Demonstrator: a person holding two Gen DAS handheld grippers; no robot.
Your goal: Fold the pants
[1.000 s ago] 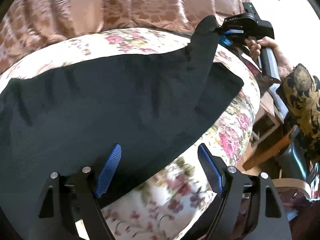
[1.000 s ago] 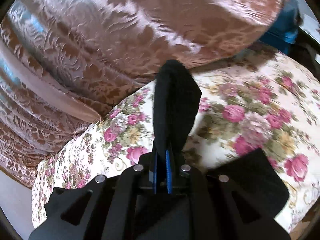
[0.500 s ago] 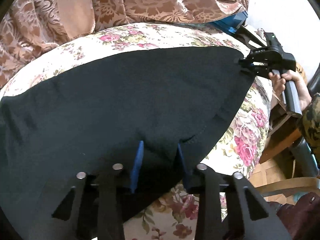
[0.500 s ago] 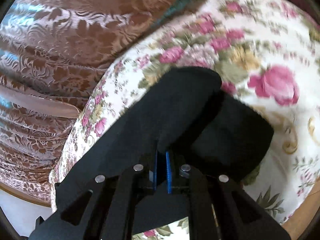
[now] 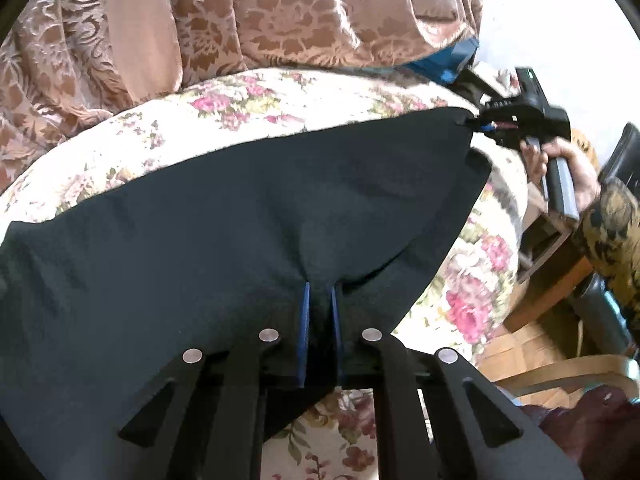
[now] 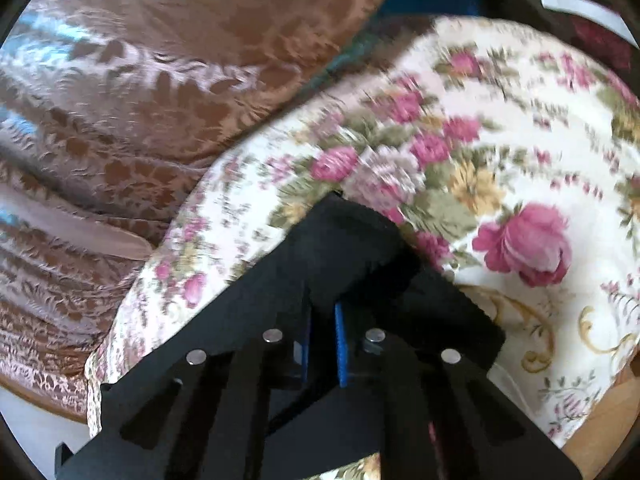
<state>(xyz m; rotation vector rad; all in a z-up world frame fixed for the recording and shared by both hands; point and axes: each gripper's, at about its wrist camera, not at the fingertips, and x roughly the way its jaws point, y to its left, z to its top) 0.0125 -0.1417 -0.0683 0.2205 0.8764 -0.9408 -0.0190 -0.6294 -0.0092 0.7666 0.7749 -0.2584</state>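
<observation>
Black pants (image 5: 240,216) lie spread over a floral-covered cushion (image 5: 248,100). My left gripper (image 5: 319,292) is shut on the near edge of the pants, the cloth pinched between its blue pads. At the far right of the left wrist view, a hand holds my right gripper (image 5: 478,125), which is shut on a far corner of the pants and pulls it out taut. In the right wrist view the right gripper (image 6: 322,312) clamps a bunched fold of the black pants (image 6: 344,248) above the floral cushion (image 6: 500,152).
A brown damask sofa back (image 5: 280,12) rises behind the cushion. A blue object (image 5: 444,62) sits at the cushion's far right end. Wooden furniture (image 5: 540,300) and a patterned sleeve (image 5: 616,224) are on the right, beyond the cushion's edge.
My left gripper has gone from wide open to shut on the pants' near edge. The right gripper carried its corner of the pants out to the right and lower, spreading the cloth flat.
</observation>
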